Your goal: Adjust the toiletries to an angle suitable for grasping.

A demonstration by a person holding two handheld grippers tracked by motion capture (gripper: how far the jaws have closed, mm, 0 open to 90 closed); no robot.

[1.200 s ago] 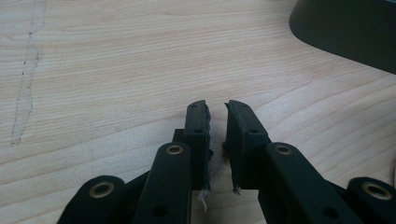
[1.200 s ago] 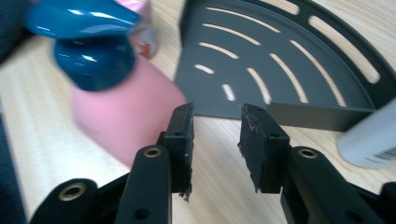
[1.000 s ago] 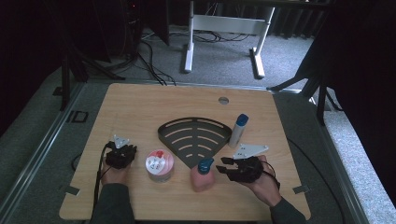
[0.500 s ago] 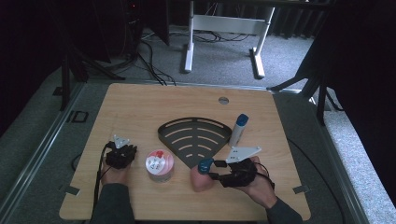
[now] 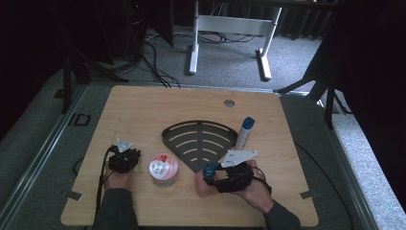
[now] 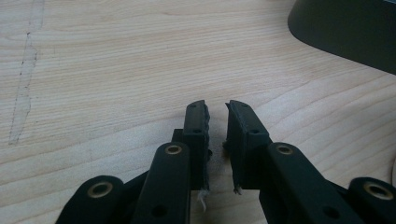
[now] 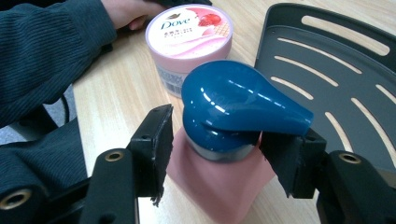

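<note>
Between your right gripper's (image 7: pixel 215 154) jaws stands the pink pump bottle (image 7: pixel 219 177), upright on the bench (image 5: pixel 143 115), its blue pump head (image 7: pixel 233 109) just above the pads. The jaws have just been opening and now stand wide on either side of the bottle's neck, with a visible gap at each pad, so nothing is held. The bottle's long axis runs straight up, while the nozzle points off to the right in the right gripper view, over the far jaw. Seen from above, your right gripper (image 5: pixel 225 175) comes at the bottle (image 5: pixel 203 184) from its right side. Your left gripper (image 5: pixel 123 155) rests well apart to the left, jaws nearly closed and empty. Beyond the bottle sit the pink-lidded tub (image 7: pixel 189 35) and the dark slotted tray (image 7: pixel 327 51); the right hand is plainly the nearer one.
</note>
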